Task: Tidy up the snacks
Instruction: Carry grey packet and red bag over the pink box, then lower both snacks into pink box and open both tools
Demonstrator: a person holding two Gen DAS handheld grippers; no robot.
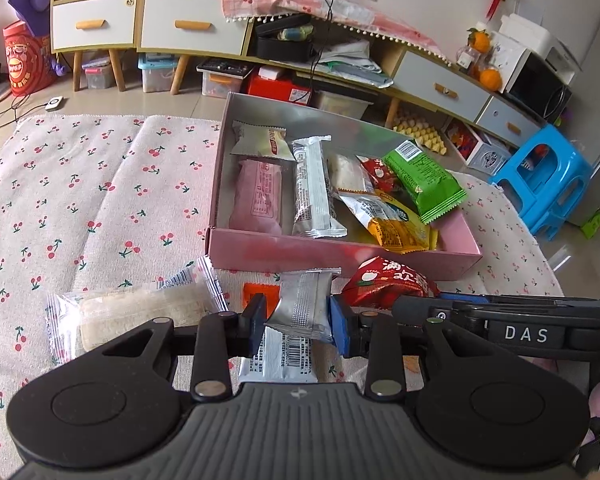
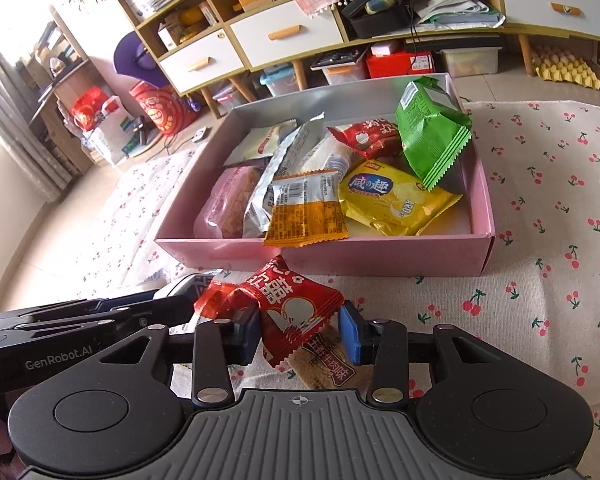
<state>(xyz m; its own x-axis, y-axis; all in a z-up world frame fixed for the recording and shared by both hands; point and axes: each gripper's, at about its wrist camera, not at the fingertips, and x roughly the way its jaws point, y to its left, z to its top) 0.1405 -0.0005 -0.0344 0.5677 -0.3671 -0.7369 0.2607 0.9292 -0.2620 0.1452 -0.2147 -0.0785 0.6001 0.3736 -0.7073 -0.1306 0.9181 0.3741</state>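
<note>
While both packets sit pinched, I read this as pre-lift for drop into pink cardboard box point(image 1: 340, 254) just ahead. Left gripper point(image 1: 298, 318) clamped on silver foil snack bar point(image 1: 302, 308). Right gripper point(image 2: 300, 334) narrow, pads squeezing red crinkly snack packet point(image 2: 296, 312); brown packet point(image 2: 328, 364) beneath. Clear rice-cracker pack point(image 1: 140, 312) left of left gripper. Surface: cherry-print cloth point(image 1: 80, 200); cluttered drawer cabinets point(image 1: 180, 24) beyond.

Glossy crinkled red foil snack packet point(image 2: 296, 312) and silver foil wrapper point(image 1: 302, 304) — matt pink cardboard box point(image 1: 340, 252), silvery inside — on coarse cherry-print cloth point(image 1: 100, 200).
</note>
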